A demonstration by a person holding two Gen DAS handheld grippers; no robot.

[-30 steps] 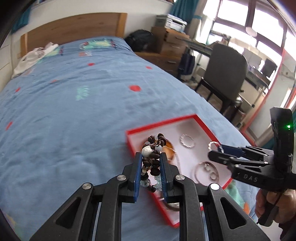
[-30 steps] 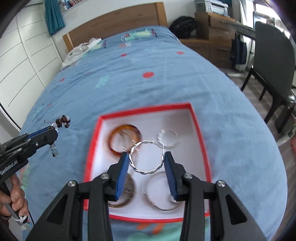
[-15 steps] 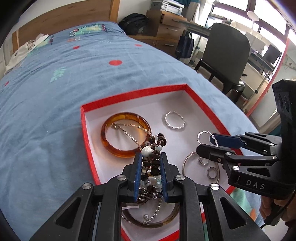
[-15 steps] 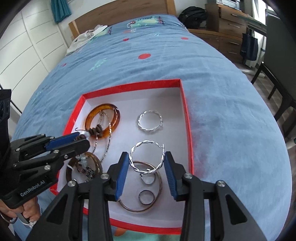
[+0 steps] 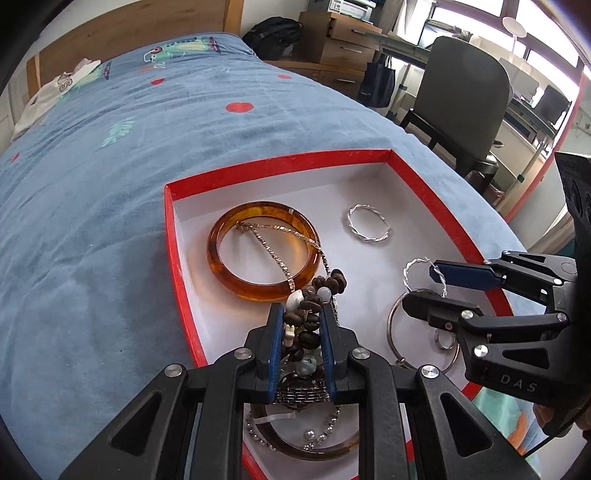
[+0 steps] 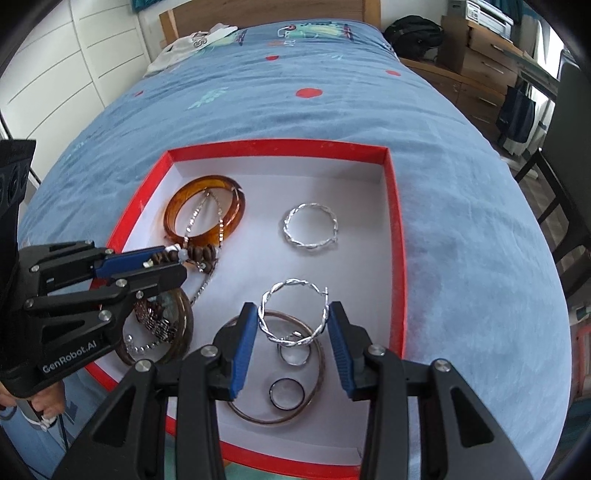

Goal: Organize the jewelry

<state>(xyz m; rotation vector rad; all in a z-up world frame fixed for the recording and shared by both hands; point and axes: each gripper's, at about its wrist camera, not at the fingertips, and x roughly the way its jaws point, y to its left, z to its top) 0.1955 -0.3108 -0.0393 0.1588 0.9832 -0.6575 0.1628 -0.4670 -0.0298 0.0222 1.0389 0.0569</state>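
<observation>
A red-rimmed white tray (image 5: 173, 258) (image 6: 397, 229) lies on the blue bed. My left gripper (image 5: 301, 314) (image 6: 181, 262) is shut on a brown bead bracelet (image 5: 314, 295) (image 6: 201, 254), low over the tray's near left. My right gripper (image 6: 291, 317) (image 5: 424, 286) is shut on a twisted silver hoop (image 6: 293, 314) (image 5: 415, 269), just above a thin metal bangle (image 6: 317, 369) with two small rings (image 6: 286, 395). In the tray lie an amber bangle (image 5: 229, 273) (image 6: 173, 214) with a chain (image 5: 273, 254) across it, a second twisted silver hoop (image 5: 369, 229) (image 6: 312, 230), and a dark bangle (image 5: 314, 448) with beaded pieces.
The blue bedspread (image 5: 92, 221) (image 6: 480, 258) surrounds the tray. A white garment (image 5: 48, 96) lies by the wooden headboard (image 5: 129, 29). A grey chair (image 5: 465, 103), drawers (image 5: 343, 40) and a black bag (image 5: 277, 33) stand to the bed's right.
Both grippers have come down and forward over the tray with their loads still held. The tray now looks much nearer in both views.
</observation>
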